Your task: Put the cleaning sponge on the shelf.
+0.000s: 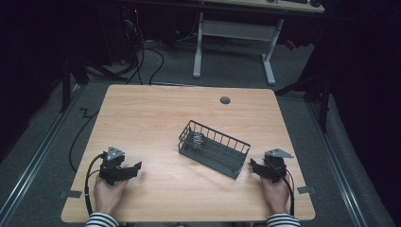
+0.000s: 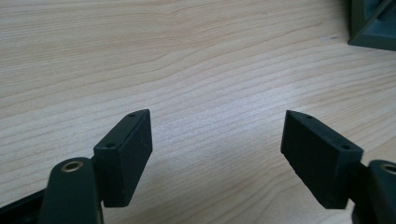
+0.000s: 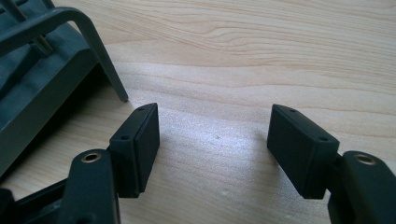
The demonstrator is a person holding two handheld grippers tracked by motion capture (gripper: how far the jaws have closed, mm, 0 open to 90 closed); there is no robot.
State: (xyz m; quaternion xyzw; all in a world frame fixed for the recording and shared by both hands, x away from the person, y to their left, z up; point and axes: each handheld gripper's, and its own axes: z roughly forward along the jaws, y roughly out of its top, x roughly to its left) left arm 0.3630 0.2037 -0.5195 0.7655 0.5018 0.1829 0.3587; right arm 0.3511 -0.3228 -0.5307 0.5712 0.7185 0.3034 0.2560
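Observation:
A dark wire basket (image 1: 213, 149) stands at an angle in the middle of the wooden table (image 1: 156, 113), with a small metallic object (image 1: 198, 140) lying in its left end. My left gripper (image 1: 135, 169) rests low at the front left, held by a hand, open with nothing between its jaws (image 2: 217, 140). My right gripper (image 1: 254, 166) sits at the front right, just beside the basket's near right corner (image 3: 42, 65), open and empty (image 3: 215, 135). A corner of the basket (image 2: 371, 23) peeks in at the top right of the left gripper view.
A grey round cable grommet (image 1: 225, 100) sits near the table's far edge. Beyond the table stands a white-legged desk (image 1: 236, 33) with cables (image 1: 142, 56) on the floor. Striped sleeves (image 1: 101, 220) come in at the bottom edge.

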